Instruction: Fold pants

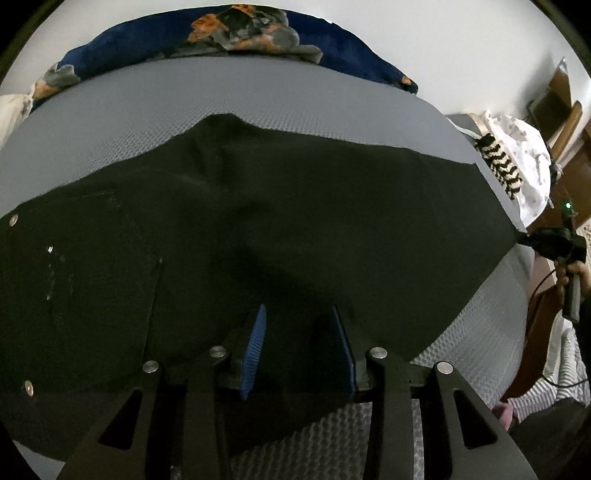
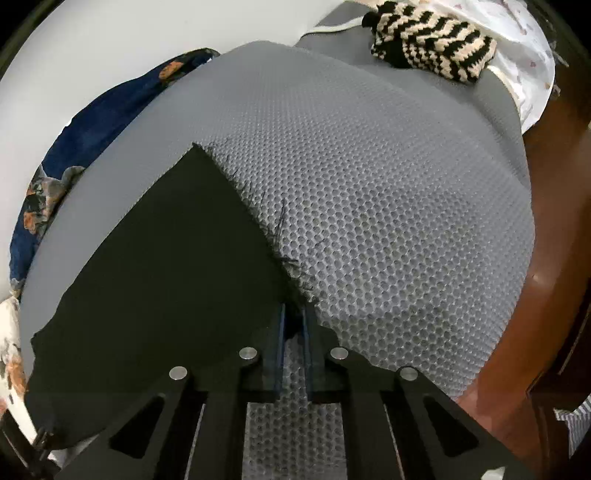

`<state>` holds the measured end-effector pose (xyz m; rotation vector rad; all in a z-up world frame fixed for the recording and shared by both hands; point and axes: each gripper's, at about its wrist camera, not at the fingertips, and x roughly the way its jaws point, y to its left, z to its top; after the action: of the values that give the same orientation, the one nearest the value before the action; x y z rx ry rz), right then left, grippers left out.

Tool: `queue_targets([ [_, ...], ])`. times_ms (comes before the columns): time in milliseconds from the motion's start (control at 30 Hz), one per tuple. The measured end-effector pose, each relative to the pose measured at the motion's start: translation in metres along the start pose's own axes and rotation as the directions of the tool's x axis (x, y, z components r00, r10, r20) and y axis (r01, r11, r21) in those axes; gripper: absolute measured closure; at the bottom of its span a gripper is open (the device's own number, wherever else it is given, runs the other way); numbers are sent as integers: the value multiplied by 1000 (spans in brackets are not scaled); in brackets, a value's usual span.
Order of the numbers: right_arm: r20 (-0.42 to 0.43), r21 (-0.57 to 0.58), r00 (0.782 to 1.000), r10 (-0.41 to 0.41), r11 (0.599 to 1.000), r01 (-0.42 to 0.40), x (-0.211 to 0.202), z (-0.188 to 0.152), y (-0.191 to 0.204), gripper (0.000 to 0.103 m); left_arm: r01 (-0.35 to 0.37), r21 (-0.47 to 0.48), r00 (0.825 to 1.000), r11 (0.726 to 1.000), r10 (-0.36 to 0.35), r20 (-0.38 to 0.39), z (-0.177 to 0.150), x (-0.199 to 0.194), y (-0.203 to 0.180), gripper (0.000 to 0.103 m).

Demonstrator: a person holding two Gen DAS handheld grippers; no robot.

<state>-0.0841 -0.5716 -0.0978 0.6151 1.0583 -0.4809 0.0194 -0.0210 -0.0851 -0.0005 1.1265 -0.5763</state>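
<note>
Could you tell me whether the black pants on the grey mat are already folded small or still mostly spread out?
Mostly spread out: the black pants stretch across the grey mat from the pocket end to the frayed hem.

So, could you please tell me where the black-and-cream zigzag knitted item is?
The black-and-cream zigzag knitted item lies at the right wrist view's top right, at the grey mat's far edge against white fabric.

Grey honeycomb-textured mat (image 2: 388, 229) covers the bed. Dark blue floral blanket (image 1: 236, 33) bunched along the far edge against a pale wall (image 1: 443, 44). Black-and-cream zigzag knit piece (image 2: 432, 48) lies at the mat's corner, touching white patterned cloth (image 2: 524, 55). Brown wooden furniture (image 2: 554, 229) beside the bed.
</note>
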Motion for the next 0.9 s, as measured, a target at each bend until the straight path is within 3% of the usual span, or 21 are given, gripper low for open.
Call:
queue_targets([
  [133,-2,13,994,-105,994,105,1,-1,-7,101,22,-39,1000,999,-21,19,-7,-5,11,65],
  [200,4,11,997,-80,997,80,-4,-1,-8,94,28,-54,999,998,-27,21,-7,-8,14,65],
  [300,42,15,995,-91,996,91,-18,3,-2,93,9,-69,999,998,-7,31,-5,-17,19,65],
  [400,92,-63,995,-48,997,54,-35,15,34,91,-11,-103,995,995,21,94,1,-36,33,64],
  [533,47,-219,993,108,971,-95,-35,20,113,87,-71,-165,982,984,98,163,7,-61,62,63],
  [600,10,-294,985,170,942,-160,-31,18,151,82,-95,-201,975,975,132,181,8,-71,81,63],
  [700,-59,-434,968,246,867,-246,-20,8,226,80,-132,-229,967,964,176,184,9,-78,106,63],
  [800,-161,-535,936,313,769,-349,-8,-5,302,80,-164,-255,962,953,211,172,5,-78,129,63],
  [833,-223,-570,916,332,718,-399,-1,-12,336,79,-174,-264,962,949,221,162,2,-77,138,63],
  [900,-288,-597,891,350,662,-453,7,-20,374,76,-183,-293,963,938,231,138,-2,-74,158,63],
])
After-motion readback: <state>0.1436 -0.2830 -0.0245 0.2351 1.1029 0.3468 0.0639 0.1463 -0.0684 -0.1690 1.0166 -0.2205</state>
